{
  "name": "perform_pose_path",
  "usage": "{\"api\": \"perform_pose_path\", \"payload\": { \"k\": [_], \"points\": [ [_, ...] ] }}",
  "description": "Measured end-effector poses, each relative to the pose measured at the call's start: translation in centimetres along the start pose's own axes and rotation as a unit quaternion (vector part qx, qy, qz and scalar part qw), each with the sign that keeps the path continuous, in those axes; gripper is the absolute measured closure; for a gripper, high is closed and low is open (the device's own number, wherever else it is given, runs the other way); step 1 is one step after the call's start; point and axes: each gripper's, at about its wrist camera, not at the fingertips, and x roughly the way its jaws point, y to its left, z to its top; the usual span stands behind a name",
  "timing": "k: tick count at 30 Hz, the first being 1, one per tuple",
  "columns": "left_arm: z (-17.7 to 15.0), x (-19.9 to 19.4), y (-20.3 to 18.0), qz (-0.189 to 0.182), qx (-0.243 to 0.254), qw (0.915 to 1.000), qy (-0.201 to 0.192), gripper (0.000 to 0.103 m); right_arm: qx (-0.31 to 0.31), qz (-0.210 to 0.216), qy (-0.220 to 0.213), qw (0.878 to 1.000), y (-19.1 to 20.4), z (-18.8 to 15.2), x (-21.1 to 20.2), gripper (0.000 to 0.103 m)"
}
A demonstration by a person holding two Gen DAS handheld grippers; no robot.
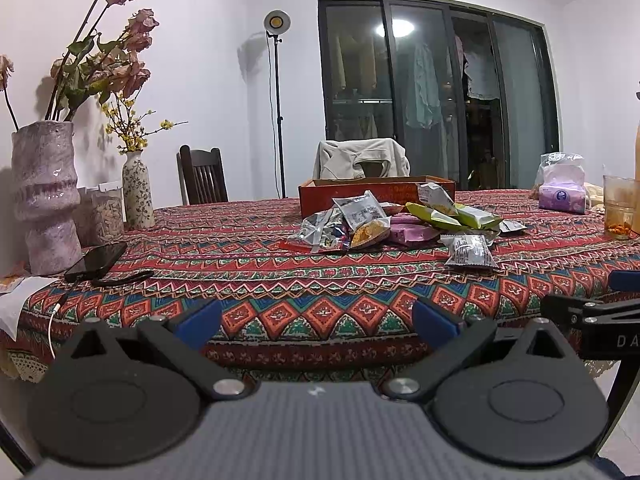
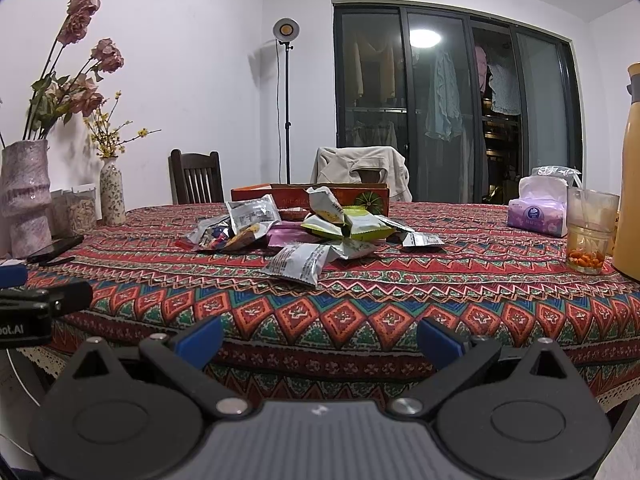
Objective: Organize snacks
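A loose pile of snack packets (image 1: 396,222) (image 2: 316,228) lies mid-table on the patterned cloth: silver, green and purple wrappers. One silver packet (image 1: 470,252) (image 2: 298,262) lies nearest the front edge. Behind the pile stands an open red cardboard box (image 1: 320,196) (image 2: 372,196). My left gripper (image 1: 318,322) is open at the table's front edge, well short of the pile, nothing between its blue pads. My right gripper (image 2: 320,338) is open too, level with the front edge, empty. Each gripper shows at the side of the other's view.
At the left stand a large pinkish vase (image 1: 46,196), a small floral vase (image 1: 138,192), a jar and a black phone (image 1: 96,260). At the right are a tissue pack (image 2: 540,212), a glass (image 2: 590,232) and a yellow jug (image 2: 630,168). Two chairs stand behind the table.
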Motion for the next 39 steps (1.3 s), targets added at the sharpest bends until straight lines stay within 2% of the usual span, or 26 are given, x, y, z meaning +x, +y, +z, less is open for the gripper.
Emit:
{"api": "perform_pose_path", "payload": {
  "k": [23, 30, 39],
  "points": [
    [-0.2, 0.6, -0.1, 0.000, 0.008, 1.0000, 0.004, 0.000, -0.001, 0.000, 0.003, 1.000, -0.1, 0.2, 0.0, 0.000],
    [1.1, 3.8, -0.1, 0.013, 0.031, 0.9993, 0.014, 0.000, 0.004, 0.009, 0.000, 1.000, -0.5, 1.8, 1.7, 0.000],
    [3.3, 7.8, -0.2, 0.010, 0.003, 0.9995, 0.030, 0.000, -0.014, 0.028, 0.012, 0.999, -0.6, 4.2, 5.5, 0.000]
  ]
}}
